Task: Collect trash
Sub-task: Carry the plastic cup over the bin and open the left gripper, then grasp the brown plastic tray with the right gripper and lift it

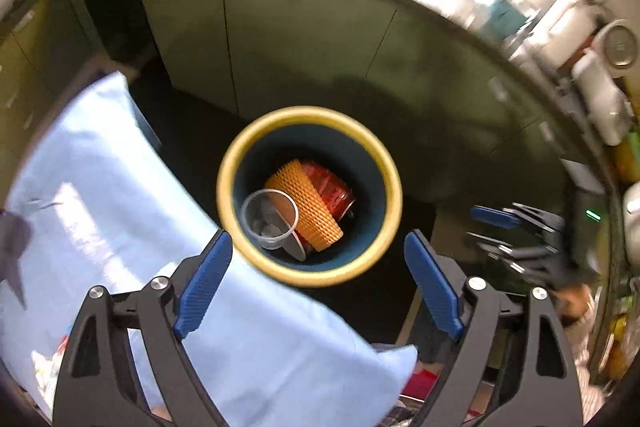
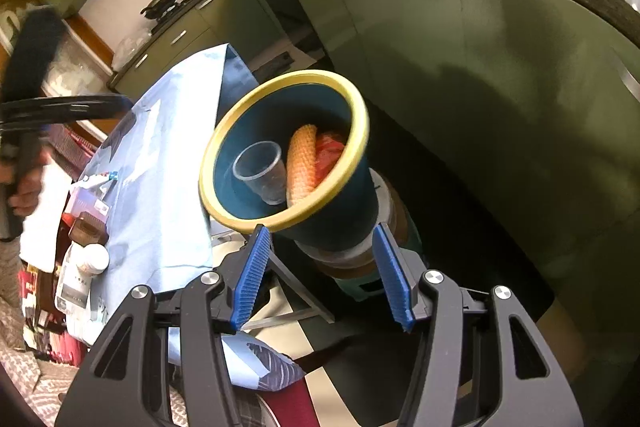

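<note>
Item: bin [image 1: 308, 277], dark teal, yellow rim, standing off the edge of the surface [image 1: 100, 195] with its light blue cloth, in front of green cabinet doors [image 1: 304, 39]. It appears to rest on a stack of round containers seen below it in the right wrist view; the footing itself cannot be made out.

Contents: clear plastic cup [image 1: 269, 217], orange honeycomb sleeve [image 1: 308, 205], red wrapper [image 1: 334, 191]. All lie inside, below the rim.

Left gripper [image 1: 318, 281]: jaws wide apart, nothing between them; hovers above the bin mouth, pointing steeply down. The load looks already dropped.

Right gripper [image 2: 320, 275]: jaws part open and straddling the bin's lower body. Whether the pads touch the wall cannot be told; no firm clamp is visible.

Remaining stock on the surface, right wrist view: white bottle [image 2: 94, 259], small packets [image 2: 90, 203], a printed pouch [image 2: 74, 287]. Which of these count as trash is uncertain.

Handling note, as judged: keep the right gripper steadying the bin, since it is perched high and tilts easily. Clear the left jaws straight up before swinging back to the surface, avoiding the rim. Bring the next piece well over the mouth's centre before release; light cups bounce.
</note>
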{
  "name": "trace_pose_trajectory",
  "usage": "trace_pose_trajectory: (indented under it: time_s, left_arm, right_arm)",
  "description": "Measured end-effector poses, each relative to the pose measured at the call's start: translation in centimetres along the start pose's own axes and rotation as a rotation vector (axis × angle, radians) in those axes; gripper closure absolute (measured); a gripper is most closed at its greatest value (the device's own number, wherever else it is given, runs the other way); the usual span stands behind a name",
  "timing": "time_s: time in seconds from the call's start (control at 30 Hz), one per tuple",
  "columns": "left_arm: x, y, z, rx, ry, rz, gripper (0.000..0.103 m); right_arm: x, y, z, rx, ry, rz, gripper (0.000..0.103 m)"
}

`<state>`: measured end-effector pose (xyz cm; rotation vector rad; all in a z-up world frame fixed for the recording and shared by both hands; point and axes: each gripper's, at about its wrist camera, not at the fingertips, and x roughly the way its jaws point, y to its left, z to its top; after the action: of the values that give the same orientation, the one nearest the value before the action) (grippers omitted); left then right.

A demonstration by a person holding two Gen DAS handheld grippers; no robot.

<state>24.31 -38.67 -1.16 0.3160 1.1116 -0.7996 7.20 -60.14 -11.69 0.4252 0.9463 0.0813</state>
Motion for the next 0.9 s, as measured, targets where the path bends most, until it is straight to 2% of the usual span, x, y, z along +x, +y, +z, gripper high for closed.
trace_pose_trajectory:
  time_s: [0.1, 0.2, 0.27, 0.4, 0.47, 0.6, 0.77, 0.9]
  left_arm:
    - [-5.5, 0.8, -3.1, -0.013, -0.099, 0.028, 0.015]
    - [-12.0, 3.4, -8.2, -0.086, -0.203, 0.080, 0.014]
    - [-14.9, 4.9, -11.5, -0.134, -0.253, 0.090, 0.013]
    - [-19.5, 8.6, -19.8, -0.270, -0.343, 0.212, 0.012]
    - [-20.6, 10.1, -23.7, -0.328, -0.360, 0.249, 0.012]
    - [-21.5, 12.8, -29.9, -0.449, -0.379, 0.230, 0.011]
    - [-21.8, 15.3, -35.8, -0.557, -0.392, 0.247, 0.011]
    - [-21.7, 16.9, -38.5, -0.611, -0.395, 0.239, 0.011]
  right_arm:
    - [0.4, 2.5, 0.6, -0.052, 0.011, 0.008, 0.048]
    - [1.0, 6.4, 1.2, -0.136, 0.030, 0.032, 0.045]
    - [1.6, 9.6, 1.7, -0.203, 0.048, 0.058, 0.045]
    - [3.8, 18.2, 2.4, -0.372, 0.115, 0.136, 0.045]
    - [4.9, 22.4, 2.4, -0.461, 0.144, 0.160, 0.045]
    - [7.3, 30.9, 1.1, -0.637, 0.159, 0.182, 0.051]
    - [10.1, 35.6, -1.1, -0.710, 0.170, 0.196, 0.069]
    - [11.9, 37.3, -2.4, -0.746, 0.144, 0.164, 0.070]
